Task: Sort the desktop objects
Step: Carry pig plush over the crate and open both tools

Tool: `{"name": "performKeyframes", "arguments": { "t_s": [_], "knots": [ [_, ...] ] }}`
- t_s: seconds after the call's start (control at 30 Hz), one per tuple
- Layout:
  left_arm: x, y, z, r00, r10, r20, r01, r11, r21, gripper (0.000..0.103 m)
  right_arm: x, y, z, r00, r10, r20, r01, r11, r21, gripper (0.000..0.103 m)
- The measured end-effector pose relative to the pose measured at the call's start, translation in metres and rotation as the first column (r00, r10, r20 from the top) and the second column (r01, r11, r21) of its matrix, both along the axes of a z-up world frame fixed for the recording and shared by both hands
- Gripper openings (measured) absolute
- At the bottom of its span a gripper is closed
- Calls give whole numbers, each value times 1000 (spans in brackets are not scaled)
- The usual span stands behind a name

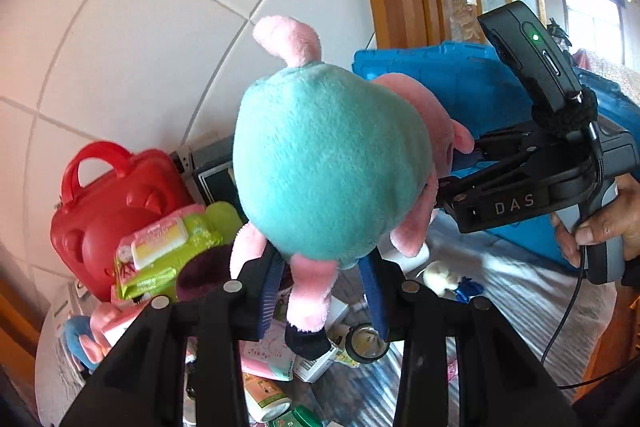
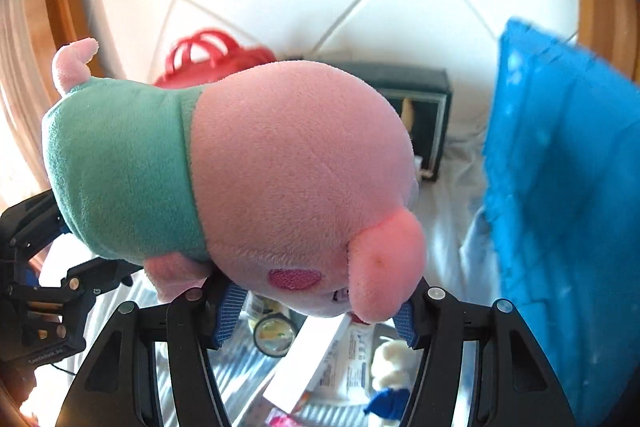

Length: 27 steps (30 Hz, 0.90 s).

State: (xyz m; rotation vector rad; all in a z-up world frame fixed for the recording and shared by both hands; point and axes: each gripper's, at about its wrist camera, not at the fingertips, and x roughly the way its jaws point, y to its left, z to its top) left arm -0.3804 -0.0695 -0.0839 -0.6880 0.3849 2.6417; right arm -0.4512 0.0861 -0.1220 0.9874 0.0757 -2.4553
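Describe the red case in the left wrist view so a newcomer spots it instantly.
Start at the white tiled wall; at its foot, far left, stands the red case. A green wipes packet leans against it. It is the only hard red item, with a loop handle and a moulded bear face.

The pink plush pig in a teal shirt (image 1: 328, 163) is held up above the cluttered counter (image 1: 500, 291), between the jaws of the left gripper (image 1: 320, 287) at its legs and the jaws of the right gripper (image 2: 316, 311) at its head. Behind it to the left, a red plastic handled case (image 1: 108, 203) stands by the white tiled wall (image 1: 160, 27), with a green wipes packet (image 1: 168, 247) leaning before it. To the right stands a blue foam-cased tablet (image 1: 452, 87).
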Motion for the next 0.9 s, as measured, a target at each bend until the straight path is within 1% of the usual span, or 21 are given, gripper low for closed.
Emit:
{"name": "performKeyframes", "arguments": {
  "t_s": [0.1, 0.17, 0.23, 0.33, 0.43, 0.57, 0.67, 0.73, 0.8, 0.83, 0.87, 0.9],
  "knots": [
    [24, 8, 33, 997, -57, -59, 58, 998, 2, 37, 33, 15, 38, 996, -60, -66, 59, 998, -15, 61],
    [38, 18, 53, 990, -104, -99, 105, 994, 5, 37, 55, 27, 62, 989, -107, -106, 105, 994, -23, 61],
    [53, 31, 70, 977, -154, -144, 157, 988, 5, 37, 79, 43, 85, 976, -158, -153, 155, 987, -27, 61],
    [69, 53, 90, 953, -230, -199, 238, 971, 17, 37, 110, 65, 112, 949, -238, -209, 238, 971, -24, 61],
    [79, 78, 108, 920, -312, -238, 329, 944, 34, 37, 142, 92, 138, 911, -325, -256, 331, 943, -20, 61],
    [85, 122, 126, 870, -416, -266, 443, 895, 48, 37, 172, 134, 162, 852, -430, -300, 447, 895, -13, 61],
    [85, 162, 135, 835, -476, -276, 506, 861, 47, 37, 185, 169, 173, 808, -501, -309, 521, 853, -20, 61],
    [82, 190, 140, 821, -500, -275, 532, 845, 55, 39, 183, 190, 176, 786, -545, -293, 560, 828, -36, 62],
    [74, 219, 146, 819, -504, -274, 537, 842, 56, 43, 178, 214, 181, 769, -578, -274, 591, 806, -40, 62],
    [66, 234, 149, 820, -497, -285, 530, 847, 48, 45, 170, 225, 184, 758, -596, -266, 608, 793, -42, 66],
    [54, 249, 151, 825, -484, -291, 517, 855, 45, 52, 159, 234, 190, 745, -615, -258, 627, 778, -44, 69],
    [42, 264, 156, 840, -459, -288, 490, 871, 40, 66, 147, 248, 194, 736, -630, -247, 641, 766, -47, 75]
  ]
}}
